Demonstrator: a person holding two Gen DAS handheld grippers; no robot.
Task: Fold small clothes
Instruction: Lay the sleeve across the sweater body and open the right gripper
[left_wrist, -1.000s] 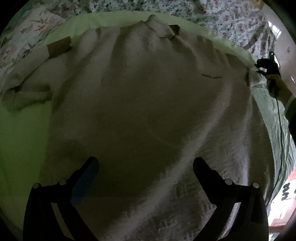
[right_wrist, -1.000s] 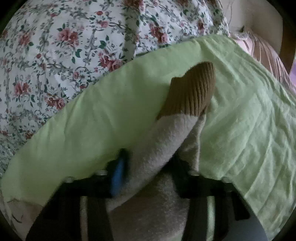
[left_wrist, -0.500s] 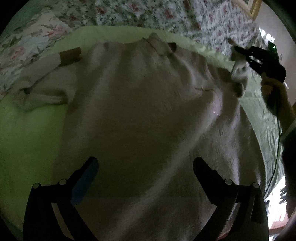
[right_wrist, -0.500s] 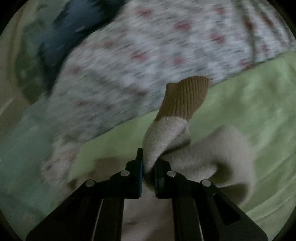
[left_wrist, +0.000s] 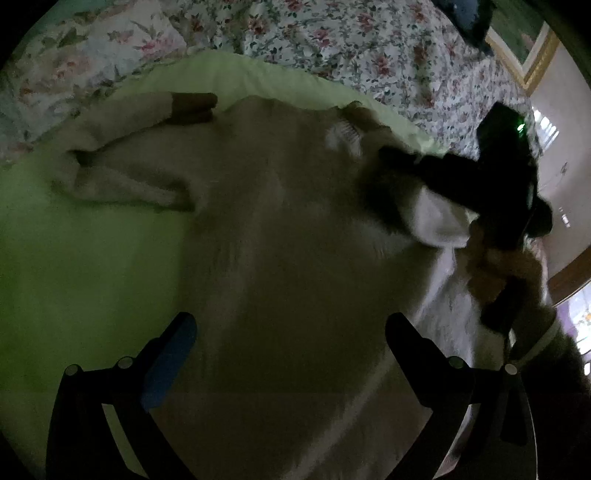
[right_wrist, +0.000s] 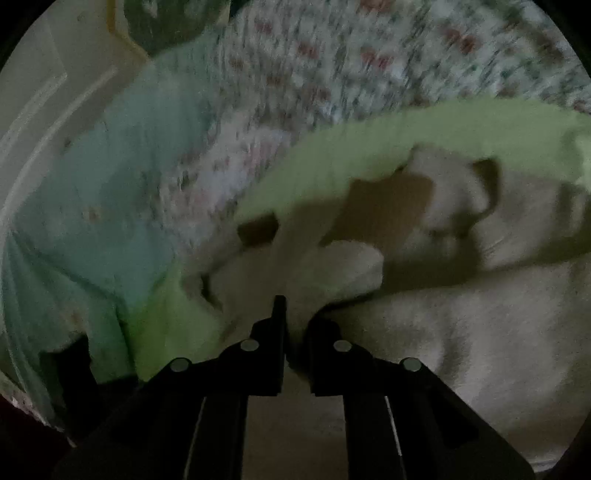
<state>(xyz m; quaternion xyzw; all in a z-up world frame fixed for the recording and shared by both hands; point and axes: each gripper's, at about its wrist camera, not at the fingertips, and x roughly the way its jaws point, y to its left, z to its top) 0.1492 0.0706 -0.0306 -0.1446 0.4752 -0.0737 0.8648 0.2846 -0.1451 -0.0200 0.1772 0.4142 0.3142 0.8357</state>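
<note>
Sweater (left_wrist: 295, 258) blurred, sleeve (right_wrist: 295, 280) in loosening right hand-held gripper (right_wrist: 295, 317); left hand-held gripper (left_wrist: 288, 336) wide.

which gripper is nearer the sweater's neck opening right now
Right. The right gripper reaches in over the sweater just beside the neck opening, cloth pinched in its jaws. The left gripper hovers open over the sweater's lower body, well away.

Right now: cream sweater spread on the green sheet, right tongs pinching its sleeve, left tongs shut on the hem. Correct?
One error: the left tongs are not shut on the hem. The left wrist view shows them wide open above the sweater, gripping nothing. The rest holds: the sweater lies on the green sheet, and the right tongs pinch sleeve fabric.
</note>
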